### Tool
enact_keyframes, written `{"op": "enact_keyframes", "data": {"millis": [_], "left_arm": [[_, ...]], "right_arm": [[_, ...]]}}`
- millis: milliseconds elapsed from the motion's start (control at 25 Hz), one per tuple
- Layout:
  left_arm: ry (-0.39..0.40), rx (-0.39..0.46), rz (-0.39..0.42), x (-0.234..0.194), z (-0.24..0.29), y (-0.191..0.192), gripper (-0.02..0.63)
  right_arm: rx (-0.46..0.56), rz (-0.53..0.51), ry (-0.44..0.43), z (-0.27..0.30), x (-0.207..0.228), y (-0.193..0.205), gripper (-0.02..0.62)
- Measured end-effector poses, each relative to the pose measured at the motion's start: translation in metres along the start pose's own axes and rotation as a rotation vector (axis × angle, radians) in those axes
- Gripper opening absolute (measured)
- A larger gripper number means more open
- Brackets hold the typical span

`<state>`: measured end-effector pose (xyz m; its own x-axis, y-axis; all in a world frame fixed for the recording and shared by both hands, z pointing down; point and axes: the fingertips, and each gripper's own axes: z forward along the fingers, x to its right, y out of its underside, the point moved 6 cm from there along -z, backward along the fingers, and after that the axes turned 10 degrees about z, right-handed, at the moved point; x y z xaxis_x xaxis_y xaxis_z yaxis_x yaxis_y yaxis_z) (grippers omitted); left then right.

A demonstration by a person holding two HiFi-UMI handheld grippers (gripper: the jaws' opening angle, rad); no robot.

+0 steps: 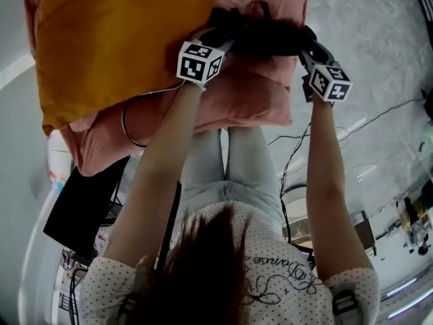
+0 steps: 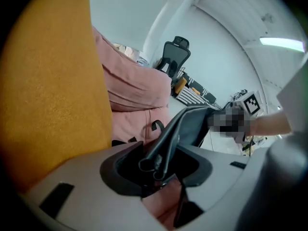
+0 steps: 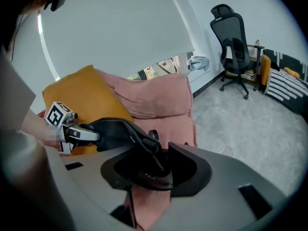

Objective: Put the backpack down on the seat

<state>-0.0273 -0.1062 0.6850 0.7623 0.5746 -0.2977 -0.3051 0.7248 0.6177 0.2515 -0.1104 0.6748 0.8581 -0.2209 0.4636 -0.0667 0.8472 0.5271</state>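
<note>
A black backpack (image 1: 267,36) hangs stretched between my two grippers, just above a pink padded seat (image 1: 250,97). My left gripper (image 1: 223,29) is at its left end. In the left gripper view, a folded edge of the backpack (image 2: 185,129) lies loose between that gripper's (image 2: 156,170) jaws, with room on both sides. My right gripper (image 1: 306,42) is at the right end. Backpack fabric (image 3: 115,129) fills the gap of that gripper (image 3: 151,170), and the jaws look closed on it. A big orange cushion (image 1: 115,39) leans on the seat's left side.
A black office chair (image 3: 236,47) stands by the far wall on the pale floor. Thin cables (image 1: 365,120) run over the floor to my right. A flat black object (image 1: 84,202) lies low on my left, and a grey cable loop (image 1: 128,124) hangs beside the seat.
</note>
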Motion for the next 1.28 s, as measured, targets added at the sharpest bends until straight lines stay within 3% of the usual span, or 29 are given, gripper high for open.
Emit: {"op": "enact_keyframes", "data": {"millis": [160,200,280,720,960,1280], "left_arm": [[-0.026,0.007,0.014,0.005,-0.011,-0.003,0.189],[-0.026,0.015,0.019,0.008,-0.015,-0.005,0.198],[-0.018,0.024,0.039,0.012,-0.022,-0.007,0.216],[0.009,-0.005,0.012,0.013,-0.023,-0.007,0.235],[0.015,0.02,-0.059,0.008,-0.042,-0.011,0.242],[0.027,0.005,-0.037,0.012,-0.065,-0.013,0.244]], "right_arm": [[0.012,0.033,0.005,-0.008,-0.001,0.002,0.186],[0.026,0.05,-0.009,-0.012,-0.004,0.001,0.249],[0.04,0.066,-0.031,-0.016,-0.011,-0.002,0.302],[0.006,0.095,-0.01,-0.007,-0.012,-0.006,0.372],[0.079,0.154,0.019,-0.023,-0.021,-0.02,0.382],[0.146,0.141,0.042,-0.048,-0.033,-0.038,0.374]]}}
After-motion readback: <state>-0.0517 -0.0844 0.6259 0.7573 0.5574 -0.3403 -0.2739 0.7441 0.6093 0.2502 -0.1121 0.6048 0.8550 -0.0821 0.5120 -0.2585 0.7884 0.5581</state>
